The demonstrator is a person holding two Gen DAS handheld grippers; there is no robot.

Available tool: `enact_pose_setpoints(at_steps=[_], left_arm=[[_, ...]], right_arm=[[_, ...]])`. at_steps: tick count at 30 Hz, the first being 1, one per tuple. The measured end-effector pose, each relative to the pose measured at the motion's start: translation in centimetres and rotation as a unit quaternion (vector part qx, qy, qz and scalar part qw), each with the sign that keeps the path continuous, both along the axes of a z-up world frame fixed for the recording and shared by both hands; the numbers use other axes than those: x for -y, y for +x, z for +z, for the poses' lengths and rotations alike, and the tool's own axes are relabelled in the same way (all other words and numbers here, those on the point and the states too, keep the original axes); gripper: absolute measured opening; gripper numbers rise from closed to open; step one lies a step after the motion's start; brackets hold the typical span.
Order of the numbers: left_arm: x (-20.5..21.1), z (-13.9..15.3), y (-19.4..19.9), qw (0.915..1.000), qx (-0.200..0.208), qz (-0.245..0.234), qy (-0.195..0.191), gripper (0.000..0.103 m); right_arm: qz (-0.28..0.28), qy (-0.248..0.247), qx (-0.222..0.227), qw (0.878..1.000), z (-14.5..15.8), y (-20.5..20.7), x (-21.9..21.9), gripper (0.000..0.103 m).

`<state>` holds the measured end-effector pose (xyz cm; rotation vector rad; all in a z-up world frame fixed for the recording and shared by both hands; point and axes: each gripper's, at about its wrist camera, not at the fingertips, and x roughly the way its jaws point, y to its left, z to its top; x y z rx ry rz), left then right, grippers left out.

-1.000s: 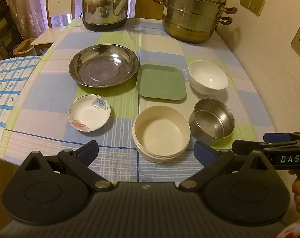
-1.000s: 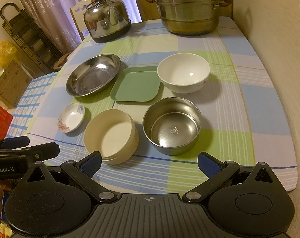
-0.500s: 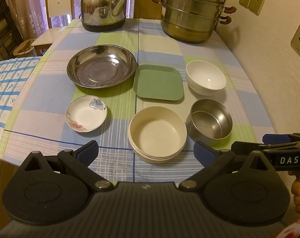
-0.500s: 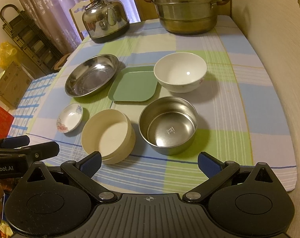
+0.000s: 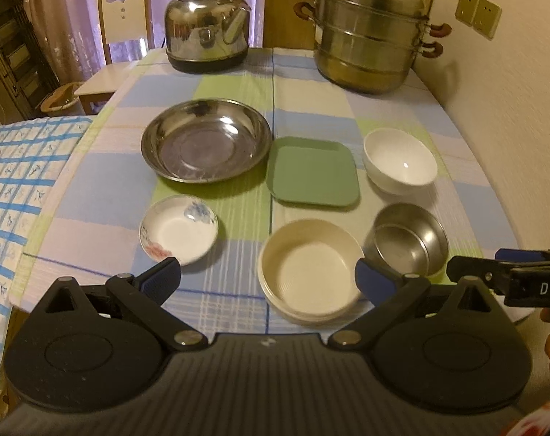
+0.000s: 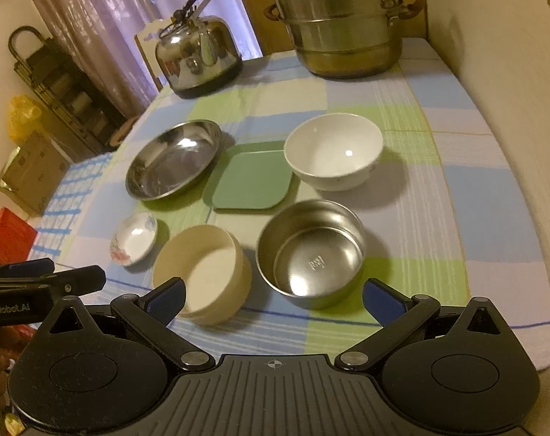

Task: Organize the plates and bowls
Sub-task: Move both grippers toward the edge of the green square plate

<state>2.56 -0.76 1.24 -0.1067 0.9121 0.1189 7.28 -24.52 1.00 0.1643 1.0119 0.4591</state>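
Note:
Six dishes lie on the checked tablecloth. A wide steel plate (image 5: 206, 141) (image 6: 173, 160) is at the back left, a green square plate (image 5: 312, 170) (image 6: 252, 181) beside it, and a white bowl (image 5: 400, 160) (image 6: 333, 150) at the back right. In front are a small flowered dish (image 5: 178, 230) (image 6: 134, 239), a cream bowl (image 5: 311, 270) (image 6: 202, 274) and a steel bowl (image 5: 411, 243) (image 6: 311, 252). My left gripper (image 5: 269, 279) is open and empty, just before the cream bowl. My right gripper (image 6: 273, 296) is open and empty, just before the steel bowl.
A steel kettle (image 5: 207, 36) (image 6: 196, 60) and a stacked steamer pot (image 5: 371, 34) (image 6: 340, 21) stand at the table's far end. A wall (image 5: 510, 109) runs along the right edge. A chair (image 5: 118, 36) and a second checked table (image 5: 17, 181) are to the left.
Both grippers have tilted and moved slightly forward toward the front row of dishes. The dishes have not moved. Both grippers stay open.

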Motion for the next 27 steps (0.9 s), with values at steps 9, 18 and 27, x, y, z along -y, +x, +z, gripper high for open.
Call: enact_pose_setpoints(at_steps=[9,18,27], left_arm=[[-2.2,-0.8,4.0,0.9999,0.007,-0.009,0.007,0.102],[-4.0,-3.7,9.4,0.9984,0.004,-0.052,-0.021,0.093],[-5.1,-6.5,13.8,0.9950,-0.008,-0.094,-0.033,0.075]], right_arm=[[-0.001,0.022,0.013,1.000,-0.2,2.4,-2.1,0.103],[-0.026,0.023,0.017,0.999,-1.8,5.2,-4.5,0.103],[-0.049,0.034,-0.001,0.998,-4.1,9.0,-6.8,0.074]])
